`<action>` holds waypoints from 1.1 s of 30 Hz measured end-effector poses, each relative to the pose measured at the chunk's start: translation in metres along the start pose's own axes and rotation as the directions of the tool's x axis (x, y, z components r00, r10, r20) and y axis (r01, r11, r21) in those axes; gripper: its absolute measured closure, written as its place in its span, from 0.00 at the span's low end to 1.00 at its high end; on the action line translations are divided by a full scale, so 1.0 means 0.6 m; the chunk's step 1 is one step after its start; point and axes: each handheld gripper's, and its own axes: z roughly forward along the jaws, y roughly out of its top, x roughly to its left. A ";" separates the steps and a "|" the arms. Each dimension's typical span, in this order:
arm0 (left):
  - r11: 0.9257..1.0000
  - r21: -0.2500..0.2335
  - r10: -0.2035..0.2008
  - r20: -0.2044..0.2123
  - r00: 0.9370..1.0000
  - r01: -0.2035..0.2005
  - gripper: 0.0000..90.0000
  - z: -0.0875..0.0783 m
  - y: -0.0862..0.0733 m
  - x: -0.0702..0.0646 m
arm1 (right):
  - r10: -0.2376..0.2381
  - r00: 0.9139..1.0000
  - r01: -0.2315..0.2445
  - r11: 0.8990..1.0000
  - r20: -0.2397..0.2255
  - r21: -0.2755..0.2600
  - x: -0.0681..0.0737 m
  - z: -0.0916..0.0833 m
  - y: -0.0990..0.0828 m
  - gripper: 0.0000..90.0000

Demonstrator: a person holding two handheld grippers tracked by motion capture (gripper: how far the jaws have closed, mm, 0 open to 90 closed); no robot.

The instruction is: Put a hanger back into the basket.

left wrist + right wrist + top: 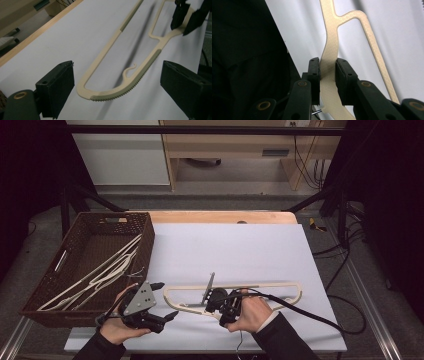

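Your right tool (pixel 220 301) is clenched on the cream hanger (pixel 235 290), its pads pressing the flat middle part near the metal hook (pixel 208 288); the hanger lies across the white bench (pixel 225 245), in front of you, with its long bar pointing to the right. Your left tool (pixel 162 307) is released, jaws wide apart, just beside the left end of the hanger and not touching it; the brown basket (pixel 145 227) at the left holds other hangers (pixel 107 270).

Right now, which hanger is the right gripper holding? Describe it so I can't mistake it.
On the white table cover, right of the brown woven basket, one cream plastic hanger lies alone. The right gripper pinches its middle. Unlike the white hangers piled in the basket, it is out on the cover.
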 end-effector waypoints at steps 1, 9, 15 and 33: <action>1.000 0.005 0.019 0.005 1.000 -0.019 0.13 0.002 0.004 -0.004 | 0.001 1.000 -0.001 1.000 0.000 -0.002 -0.001 -0.005 0.000 0.83; 0.971 0.092 0.222 -0.024 0.975 -0.219 0.14 0.018 0.044 -0.025 | -0.011 1.000 0.011 1.000 -0.013 -0.028 -0.005 -0.046 0.000 0.83; 0.929 0.147 0.346 -0.014 0.938 -0.340 0.17 0.034 0.069 -0.040 | -0.015 1.000 0.014 0.999 -0.019 -0.036 -0.005 -0.065 -0.001 0.83; 0.741 0.279 0.642 -0.028 0.766 -0.610 0.52 0.067 0.091 -0.084 | -0.013 0.999 0.011 0.999 -0.052 -0.033 -0.011 -0.073 -0.001 0.83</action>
